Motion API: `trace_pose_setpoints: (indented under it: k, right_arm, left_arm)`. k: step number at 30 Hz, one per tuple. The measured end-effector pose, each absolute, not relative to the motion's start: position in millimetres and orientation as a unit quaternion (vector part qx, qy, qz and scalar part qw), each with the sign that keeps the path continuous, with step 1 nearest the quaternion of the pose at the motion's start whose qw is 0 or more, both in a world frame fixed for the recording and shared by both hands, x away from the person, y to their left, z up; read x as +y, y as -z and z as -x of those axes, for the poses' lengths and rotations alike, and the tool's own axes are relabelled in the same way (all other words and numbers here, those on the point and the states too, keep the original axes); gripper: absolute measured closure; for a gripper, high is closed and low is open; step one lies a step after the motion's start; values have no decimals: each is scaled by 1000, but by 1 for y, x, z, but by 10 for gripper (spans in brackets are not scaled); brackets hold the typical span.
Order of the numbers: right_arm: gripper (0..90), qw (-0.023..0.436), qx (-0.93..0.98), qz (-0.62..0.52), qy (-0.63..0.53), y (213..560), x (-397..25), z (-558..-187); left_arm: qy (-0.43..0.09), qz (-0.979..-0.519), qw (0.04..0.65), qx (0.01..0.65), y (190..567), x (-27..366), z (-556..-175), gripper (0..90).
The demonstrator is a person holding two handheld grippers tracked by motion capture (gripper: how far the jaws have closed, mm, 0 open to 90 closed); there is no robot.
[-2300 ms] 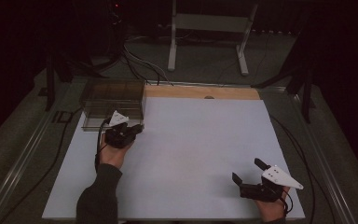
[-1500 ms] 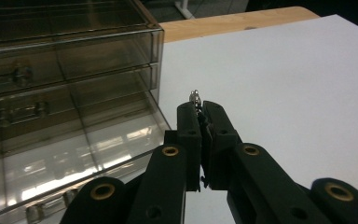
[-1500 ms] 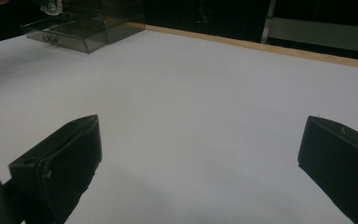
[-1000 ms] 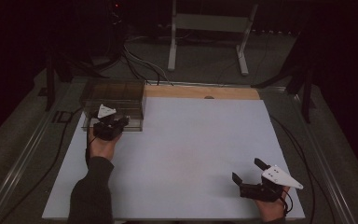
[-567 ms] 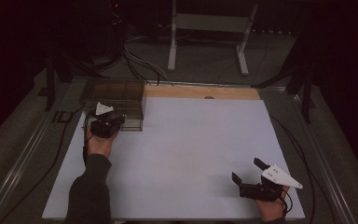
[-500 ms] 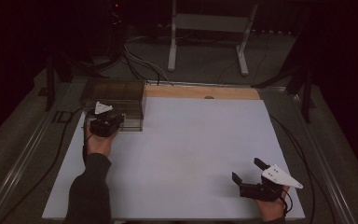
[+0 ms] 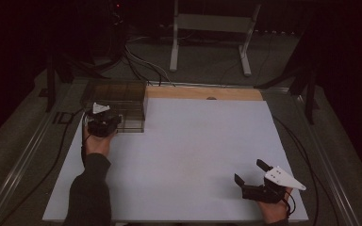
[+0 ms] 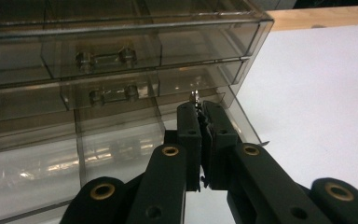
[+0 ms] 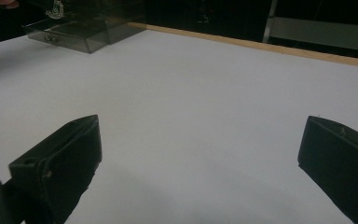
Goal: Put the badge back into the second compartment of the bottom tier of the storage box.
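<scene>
One smoky transparent drawer unit (image 7: 122,106) stands at the far left corner of the white surface (image 7: 193,150), against the strip of bare wood (image 7: 202,92) along the far edge. In the left gripper view the drawer unit (image 8: 121,60) shows stacked drawer fronts; two metal handles can be counted, upper handle (image 8: 105,58) and lower handle (image 8: 113,93). The lowest drawer stands pulled out toward the camera; whether it carries a handle cannot be told.

Two hand-held grippers in play.

Left hand-held gripper (image 7: 104,123): at the front of the drawer unit, near the surface's left edge. In its own view the left hand-held gripper (image 8: 200,116) has its jaws pressed together, tips at the front right corner of the pulled-out drawer. A small shiny bit shows just above the tips; what it is cannot be told, nor whether the jaws pinch anything.

Right hand-held gripper (image 7: 252,175): near the surface's near right corner, well apart from the drawer unit. Jaws spread wide, nothing between them but bare surface.
</scene>
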State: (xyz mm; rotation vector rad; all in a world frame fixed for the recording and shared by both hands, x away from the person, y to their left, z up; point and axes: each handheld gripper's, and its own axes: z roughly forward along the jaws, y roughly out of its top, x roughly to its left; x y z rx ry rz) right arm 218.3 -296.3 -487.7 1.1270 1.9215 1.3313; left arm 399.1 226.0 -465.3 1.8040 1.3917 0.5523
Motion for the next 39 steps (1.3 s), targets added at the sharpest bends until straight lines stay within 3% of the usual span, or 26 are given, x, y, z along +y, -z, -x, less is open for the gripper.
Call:
trace_pose_setpoints:
  k: [39]
  right_arm:
    - [2, 268, 714, -417, -495, 489, -296, -218]
  left_arm:
    - [-201, -698, 368, 581, 490, 234, -415, 888]
